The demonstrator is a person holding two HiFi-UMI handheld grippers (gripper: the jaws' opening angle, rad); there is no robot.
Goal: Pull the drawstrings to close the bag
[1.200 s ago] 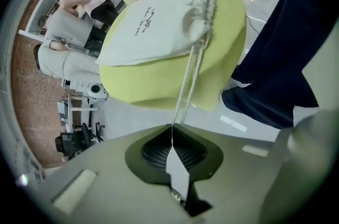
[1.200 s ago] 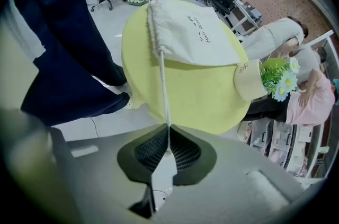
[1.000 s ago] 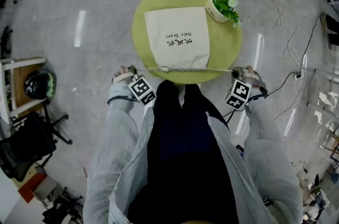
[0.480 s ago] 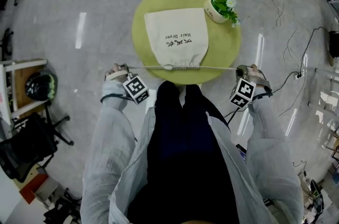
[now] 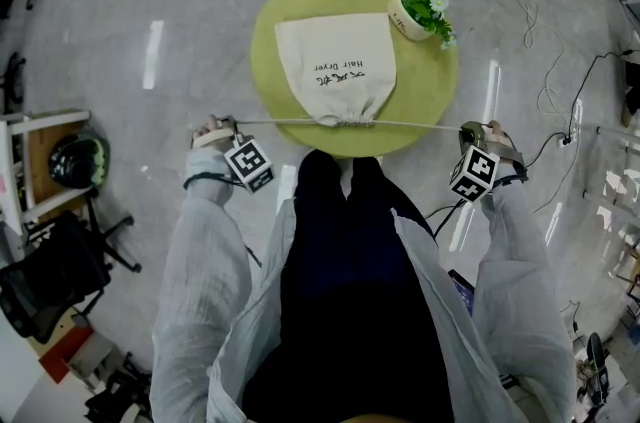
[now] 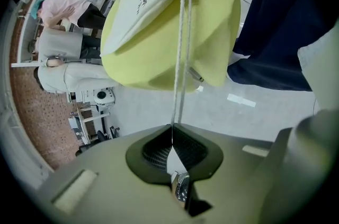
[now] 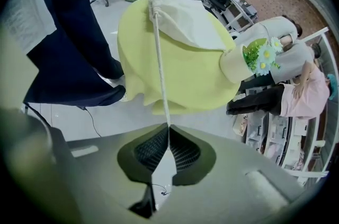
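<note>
Drawstring (image 6: 180, 48) taut in L claw (image 6: 172, 128)

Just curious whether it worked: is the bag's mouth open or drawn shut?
Shut: the bag has its mouth bunched into a tight gather, and the drawstrings run taut to both sides.

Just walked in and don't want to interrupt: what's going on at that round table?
A person stands at the round yellow-green table, cinching a cream drawstring bag that lies on it. The left gripper has its jaws shut on the left drawstring, the right gripper on the right drawstring, and both cords run taut out to opposite sides. The bag's mouth is bunched nearly closed. A small potted plant stands beside the bag.
</note>
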